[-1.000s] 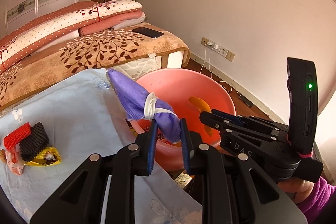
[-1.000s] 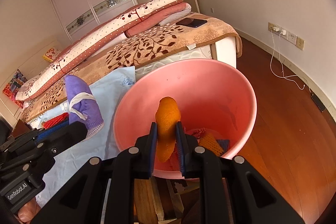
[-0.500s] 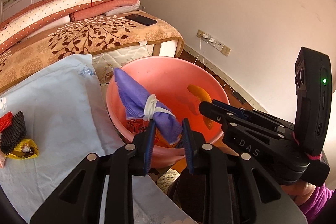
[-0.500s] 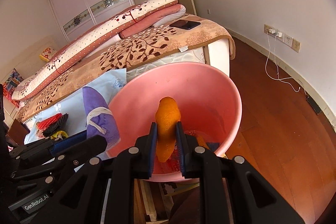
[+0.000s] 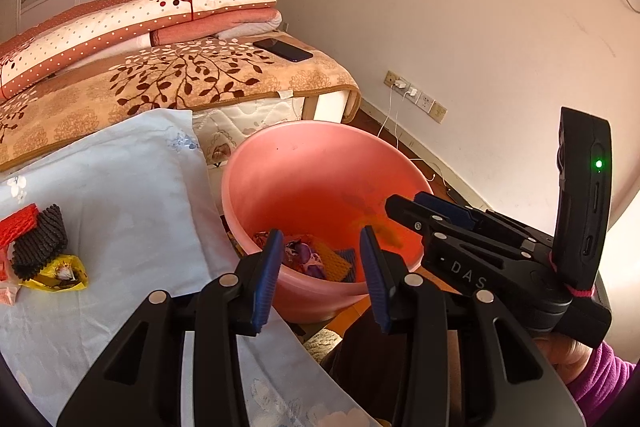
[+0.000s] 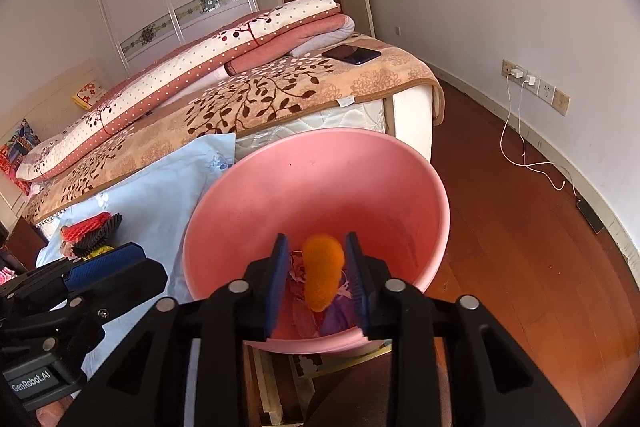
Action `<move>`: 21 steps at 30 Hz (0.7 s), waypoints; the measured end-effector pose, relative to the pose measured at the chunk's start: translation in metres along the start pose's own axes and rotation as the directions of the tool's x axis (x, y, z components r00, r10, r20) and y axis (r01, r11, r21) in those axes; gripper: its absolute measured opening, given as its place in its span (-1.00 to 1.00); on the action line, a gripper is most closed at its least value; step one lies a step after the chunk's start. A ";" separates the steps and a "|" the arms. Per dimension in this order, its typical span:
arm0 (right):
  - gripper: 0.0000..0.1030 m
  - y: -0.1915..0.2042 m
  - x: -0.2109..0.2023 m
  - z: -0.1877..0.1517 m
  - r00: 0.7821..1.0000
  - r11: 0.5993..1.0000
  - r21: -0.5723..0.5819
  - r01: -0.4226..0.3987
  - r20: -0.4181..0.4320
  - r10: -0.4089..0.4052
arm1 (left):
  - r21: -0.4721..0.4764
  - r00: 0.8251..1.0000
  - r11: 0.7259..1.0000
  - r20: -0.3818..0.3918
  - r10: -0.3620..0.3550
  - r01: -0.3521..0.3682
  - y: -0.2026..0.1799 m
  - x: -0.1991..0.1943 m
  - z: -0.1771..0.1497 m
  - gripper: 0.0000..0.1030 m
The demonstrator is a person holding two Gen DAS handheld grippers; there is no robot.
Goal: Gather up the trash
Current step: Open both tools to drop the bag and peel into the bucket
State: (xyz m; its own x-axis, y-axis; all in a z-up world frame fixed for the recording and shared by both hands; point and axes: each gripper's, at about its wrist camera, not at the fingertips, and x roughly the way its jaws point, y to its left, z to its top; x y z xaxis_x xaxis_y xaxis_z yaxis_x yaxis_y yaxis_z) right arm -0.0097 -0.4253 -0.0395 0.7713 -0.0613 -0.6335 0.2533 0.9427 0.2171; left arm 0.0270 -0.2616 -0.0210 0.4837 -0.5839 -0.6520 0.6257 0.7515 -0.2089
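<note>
Pink basin point(image 6: 432, 195) w/ trash: left gripper point(image 5: 320, 251) opening, nothing between pads; right gripper point(image 6: 316, 267) opening, blurred orange peel point(image 6: 322, 271) between, contact unclear. Basin's near rim hidden behind jaws.

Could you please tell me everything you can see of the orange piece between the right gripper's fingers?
The orange piece is an elongated, rounded lump with a matte, slightly rough surface, perhaps peel or foam; blur prevents certainty. It stands roughly upright between the fingers of the right gripper, whose jaws are opening; gaps show on both sides, so it looks released. It is over the inside of the pink basin, above wrappers and purple cloth lying in the bottom.
</note>
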 end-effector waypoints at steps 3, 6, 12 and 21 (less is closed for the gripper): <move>-0.31 -0.001 -0.006 0.002 1.000 1.000 0.000 -0.005 0.012 0.005 | -0.010 1.000 1.000 0.015 0.009 -0.009 0.000 -0.007 -0.001 -0.22; -0.31 0.001 -0.015 0.001 1.000 1.000 0.000 -0.016 0.024 0.016 | -0.016 0.999 1.000 0.032 0.020 -0.019 0.000 -0.015 -0.002 -0.22; -0.31 0.009 -0.035 -0.004 0.998 0.999 -0.011 -0.042 0.047 0.043 | -0.012 0.998 0.999 0.050 0.045 -0.045 -0.006 -0.029 -0.008 -0.22; -0.31 0.018 -0.072 -0.017 0.992 0.997 -0.024 -0.071 0.100 0.073 | -0.009 0.994 0.998 0.088 0.060 -0.059 -0.017 -0.057 -0.018 -0.22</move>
State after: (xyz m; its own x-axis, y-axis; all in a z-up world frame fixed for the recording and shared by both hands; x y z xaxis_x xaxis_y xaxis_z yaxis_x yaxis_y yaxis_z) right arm -0.0707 -0.3982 -0.0030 0.8425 -0.0246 -0.5381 0.1834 0.9524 0.2437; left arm -0.0223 -0.2360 0.0064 0.5722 -0.5628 -0.5965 0.5907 0.7874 -0.1763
